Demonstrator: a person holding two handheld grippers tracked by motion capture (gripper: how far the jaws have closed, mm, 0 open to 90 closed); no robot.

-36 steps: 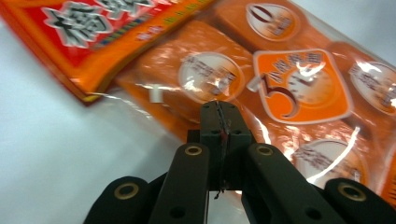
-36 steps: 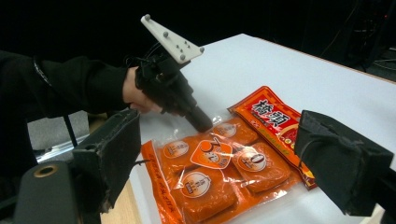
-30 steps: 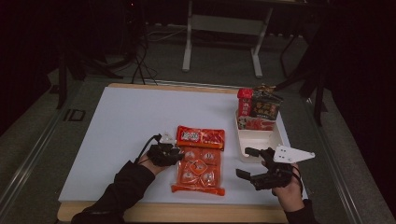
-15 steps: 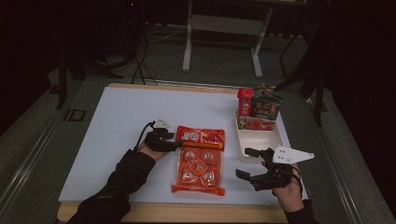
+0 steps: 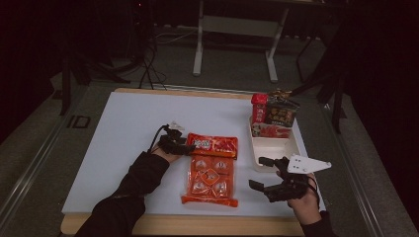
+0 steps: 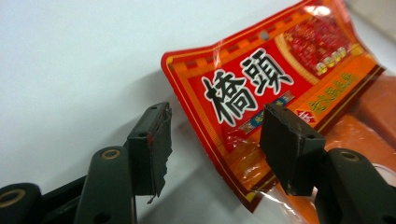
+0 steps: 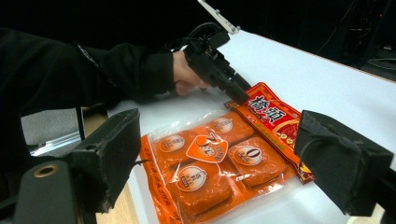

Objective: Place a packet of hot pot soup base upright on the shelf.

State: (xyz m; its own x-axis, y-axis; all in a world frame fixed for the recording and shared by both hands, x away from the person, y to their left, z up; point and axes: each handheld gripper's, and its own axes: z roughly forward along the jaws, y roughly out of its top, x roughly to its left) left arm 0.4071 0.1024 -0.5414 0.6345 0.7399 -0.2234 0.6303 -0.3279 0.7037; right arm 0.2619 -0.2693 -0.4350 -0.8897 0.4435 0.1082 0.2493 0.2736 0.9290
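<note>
Both forearms wear black long sleeves (image 5: 141,175) reaching to the wrists. The left gripper (image 6: 215,140) is matte black plastic with blocky rectangular pads and brass-coloured pivot bushings; a thin black cable loops from it. The right gripper (image 5: 264,173) is equally black, topped by a pale grey three-cornered plate (image 5: 306,164).

Glossy, crinkled orange-and-red plastic snack pack (image 5: 211,168) lies on a smooth matt white table sheet (image 5: 123,123); the edge beneath is wood.
</note>
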